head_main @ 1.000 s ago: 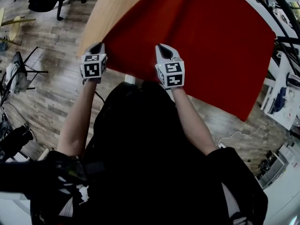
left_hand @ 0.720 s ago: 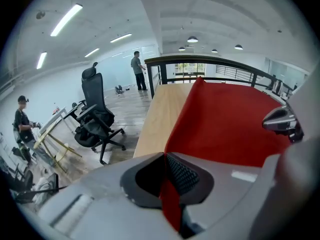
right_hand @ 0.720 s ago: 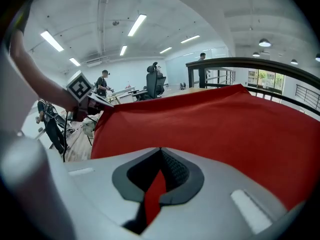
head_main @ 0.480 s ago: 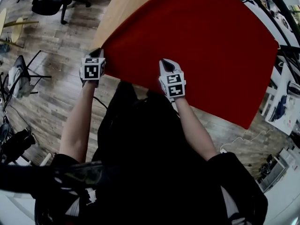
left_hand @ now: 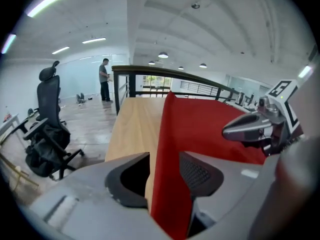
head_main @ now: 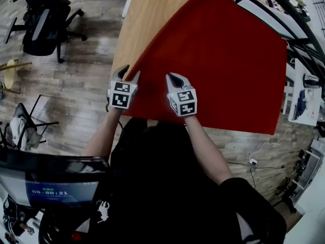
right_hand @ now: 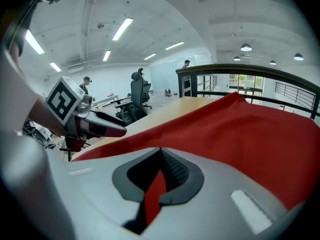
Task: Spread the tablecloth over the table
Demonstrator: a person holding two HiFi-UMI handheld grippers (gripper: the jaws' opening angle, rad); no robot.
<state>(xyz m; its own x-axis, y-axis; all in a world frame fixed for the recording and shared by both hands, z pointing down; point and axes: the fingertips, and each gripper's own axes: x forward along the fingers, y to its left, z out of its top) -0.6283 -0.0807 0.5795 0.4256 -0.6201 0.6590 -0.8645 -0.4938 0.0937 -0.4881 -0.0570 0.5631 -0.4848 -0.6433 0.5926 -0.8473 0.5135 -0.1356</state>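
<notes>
- left gripper [head_main: 131, 72] jaws have just been opening; tablecloth [head_main: 218, 60] edge now sits loose between them
- left gripper has moved closer to right gripper [head_main: 170, 77]

Tablecloth [head_main: 223, 60]: plain red. Table [head_main: 147, 19]: light wood grain, bare along its left edge. Left gripper [head_main: 130, 73] and right gripper [head_main: 171, 78]: grey, with black-and-white square markers. Floor [head_main: 76, 85]: grey-brown planks.

Head view: steeply down on table [head_main: 147, 14]. Gripper views: low, close, across tablecloth [left_hand: 200, 129]; all share it.
</notes>
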